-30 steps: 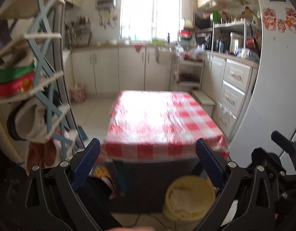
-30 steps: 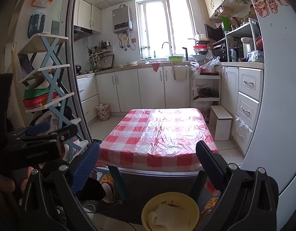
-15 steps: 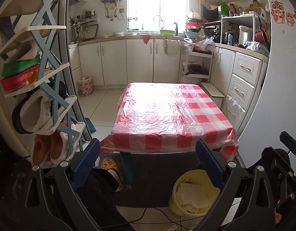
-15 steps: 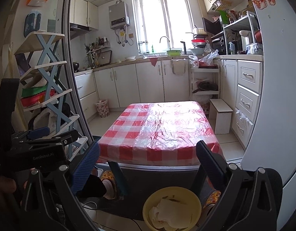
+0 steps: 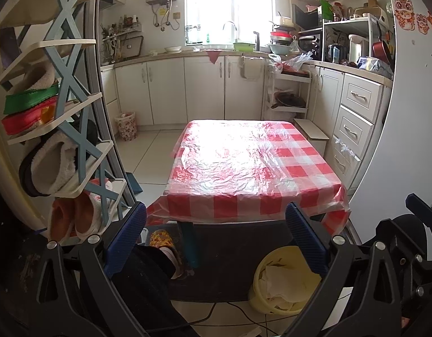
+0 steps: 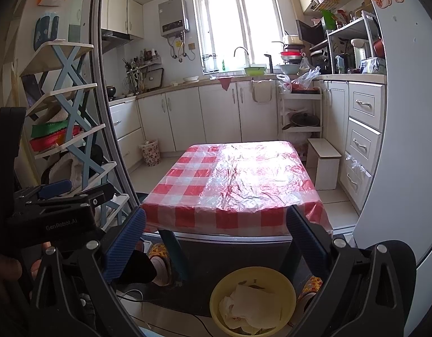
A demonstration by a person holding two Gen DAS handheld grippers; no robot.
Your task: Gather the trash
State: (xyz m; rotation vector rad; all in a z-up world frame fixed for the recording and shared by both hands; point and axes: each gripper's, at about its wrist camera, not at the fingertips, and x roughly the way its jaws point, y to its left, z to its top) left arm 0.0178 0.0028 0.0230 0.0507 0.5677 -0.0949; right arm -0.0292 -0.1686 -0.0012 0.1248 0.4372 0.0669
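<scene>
Two hand-held grippers, left (image 5: 216, 236) and right (image 6: 216, 238), jaws apart, empty, yellow bin (image 6: 252, 300) upright, mouth up, paper inside

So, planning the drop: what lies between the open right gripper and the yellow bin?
Nothing. In the right wrist view the right gripper hangs open above the yellow bin, which holds crumpled paper; only dark mat shows behind.

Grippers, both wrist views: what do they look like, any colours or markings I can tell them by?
Both match: the left gripper and right gripper have black, open-framed plastic arms with silver screws and ribbed blue pads on the fingers. In the right wrist view, the left gripper's black body carries white "GenRobot.AI" lettering. A hand shows at its edge; no sleeve is discernible.
</scene>
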